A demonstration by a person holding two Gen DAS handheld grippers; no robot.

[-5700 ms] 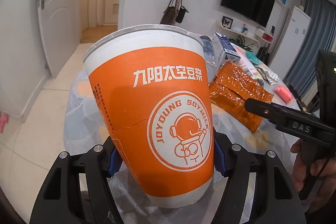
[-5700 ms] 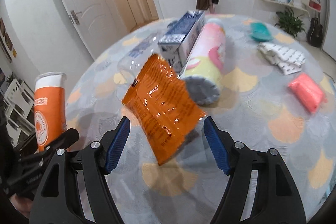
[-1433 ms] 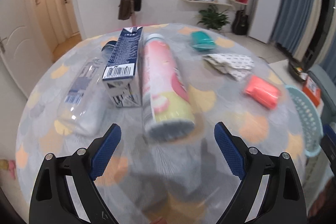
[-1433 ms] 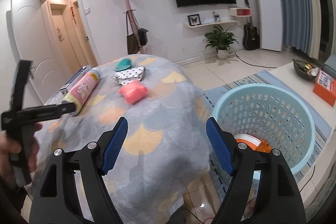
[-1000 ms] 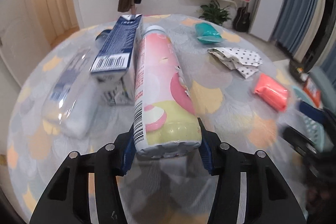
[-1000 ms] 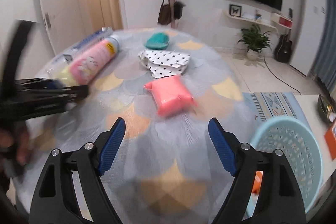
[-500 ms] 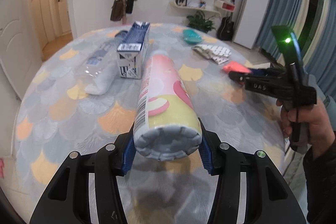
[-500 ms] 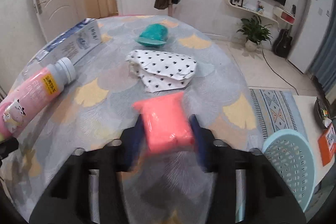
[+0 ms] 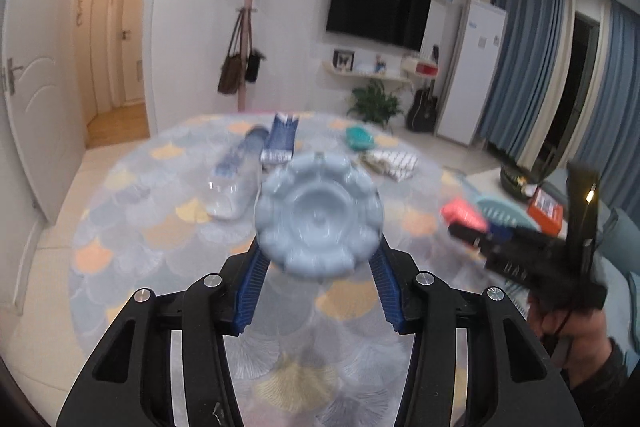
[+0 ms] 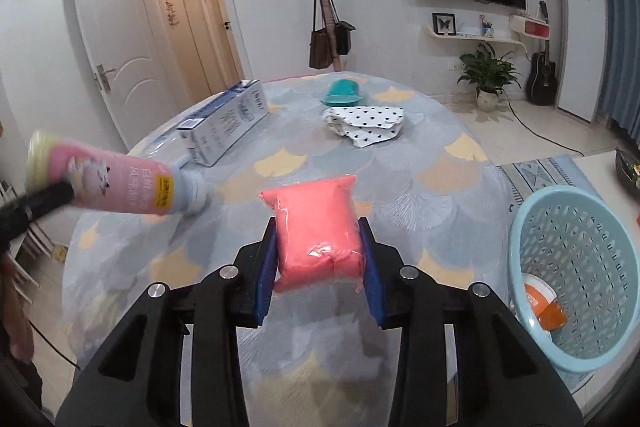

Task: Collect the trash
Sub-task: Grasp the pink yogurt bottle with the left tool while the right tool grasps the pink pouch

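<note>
We have both tools loaded. Our left gripper (image 9: 318,281) is clamped on the pink drink bottle (image 10: 116,183), whose pale grey ribbed base (image 9: 318,215) fills the left wrist view end-on; from the right wrist view that bottle hangs tilted above the table edge, cap end toward the table and lower than the base. Our right gripper (image 10: 320,267) is closed around a pink plastic-wrapped packet (image 10: 320,227), its 2 blue pads pressing the packet's sides, and the packet is lifted clear of the round table (image 10: 440,187) with its patterned cloth. On the table we see a blue-and-white milk carton (image 10: 228,123) lying on its side, a clear plastic bottle (image 9: 236,183) lying just beside it, a teal item (image 10: 342,93) near the far edge, and a crumpled white wrapper with black dots (image 10: 366,125) close in front of it. The light blue trash basket (image 10: 576,267) stands on the floor to the right of the table, and inside it we can make out an orange paper cup (image 10: 538,297) and an orange snack wrapper (image 10: 554,315).
</note>
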